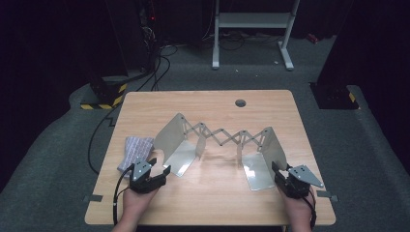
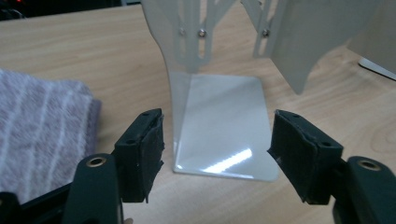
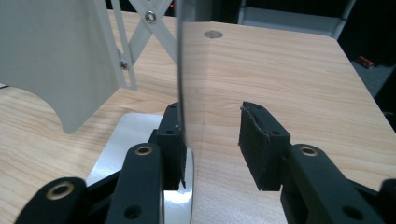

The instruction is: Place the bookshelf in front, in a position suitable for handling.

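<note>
My left gripper [image 1: 153,167] hangs spread before the left foot plate of the expandable metal rack [image 1: 220,136] mid-table, my right gripper [image 1: 279,172] parted around its right end panel [image 3: 180,70], not pinching; thin sheet looks light, stiff, slick, so I'd grab the upright end panels

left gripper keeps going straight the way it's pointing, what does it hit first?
Most likely the flat base plate of the rack's left end panel, lying on the table just past the open left gripper. Its upright panel stands behind. Depth is hard to judge.
</note>
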Demonstrator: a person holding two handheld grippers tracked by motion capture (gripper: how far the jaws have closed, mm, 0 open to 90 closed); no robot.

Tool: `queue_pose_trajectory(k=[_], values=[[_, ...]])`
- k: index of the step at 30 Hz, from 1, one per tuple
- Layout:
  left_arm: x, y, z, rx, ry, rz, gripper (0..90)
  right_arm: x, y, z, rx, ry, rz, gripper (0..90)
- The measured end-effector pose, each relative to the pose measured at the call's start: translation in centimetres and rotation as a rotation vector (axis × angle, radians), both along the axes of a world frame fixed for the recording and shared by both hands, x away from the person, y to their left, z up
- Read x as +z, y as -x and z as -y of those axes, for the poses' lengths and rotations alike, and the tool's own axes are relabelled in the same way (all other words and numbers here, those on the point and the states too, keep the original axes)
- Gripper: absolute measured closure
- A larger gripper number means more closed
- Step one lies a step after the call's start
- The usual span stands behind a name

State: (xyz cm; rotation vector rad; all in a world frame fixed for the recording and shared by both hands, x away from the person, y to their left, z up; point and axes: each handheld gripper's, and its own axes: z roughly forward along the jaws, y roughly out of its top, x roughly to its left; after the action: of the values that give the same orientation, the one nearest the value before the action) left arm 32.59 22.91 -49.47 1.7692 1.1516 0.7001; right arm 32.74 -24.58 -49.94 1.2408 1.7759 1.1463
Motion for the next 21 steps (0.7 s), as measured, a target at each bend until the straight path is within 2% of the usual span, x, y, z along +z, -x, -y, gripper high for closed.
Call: queue_pose_trajectory(k=[3,4,6,8,9,10,11,12,13,15,17,18,19,21], values=[[0.7,-1.5,0.0,0.03,0.002,0.026,38.4,-0.1,0.1,-0.1,0.004,0.016,0.002,68.2],[0.7,-1.5,0.0,0.03,0.002,0.026,39.4,-0.1,0.1,-0.1,0.004,0.016,0.002,68.2],[1.2,-2.5,0.2,0.04,0.002,0.034,41.1,-0.1,0.2,-0.1,0.01,0.012,0.005,70.2],[1.6,-3.4,0.4,0.026,0.037,0.037,49.8,-0.1,0.3,-0.3,0.017,0.016,0.011,71.9],[1.7,-3.7,0.5,0.025,0.052,0.033,58.5,-0.1,0.4,-0.4,0.022,0.017,0.014,72.6],[1.7,-3.9,0.5,0.029,0.056,0.029,61.9,0.0,0.4,-0.6,0.027,0.018,0.017,73.3],[1.7,-3.9,0.6,0.027,0.059,0.031,66.4,0.0,0.4,-0.7,0.033,0.018,0.016,74.3],[1.7,-3.8,0.6,0.023,0.057,0.033,74.8,0.0,0.5,-1.2,0.041,0.024,0.016,74.7],[1.6,-3.7,0.7,0.02,0.055,0.035,74.8,0.0,0.5,-1.2,0.041,0.024,0.016,74.7],[1.6,-3.1,0.9,0.021,0.041,0.051,84.0,0.0,0.5,-1.6,0.057,0.018,0.013,75.3],[1.6,-2.4,1.0,0.021,0.027,0.067,87.2,0.0,0.6,-2.2,0.076,0.028,0.018,75.2],[1.5,-1.6,1.2,0.019,0.008,0.081,87.1,0.0,0.6,-2.4,0.084,0.028,0.019,74.2],[1.5,-1.6,1.2,0.019,0.008,0.081,86.9,0.0,0.6,-2.4,0.084,0.028,0.019,74.2],[1.4,-0.6,1.3,0.014,-0.007,0.098,86.6,0.1,0.7,-3.0,0.089,0.036,0.02,72.5]])
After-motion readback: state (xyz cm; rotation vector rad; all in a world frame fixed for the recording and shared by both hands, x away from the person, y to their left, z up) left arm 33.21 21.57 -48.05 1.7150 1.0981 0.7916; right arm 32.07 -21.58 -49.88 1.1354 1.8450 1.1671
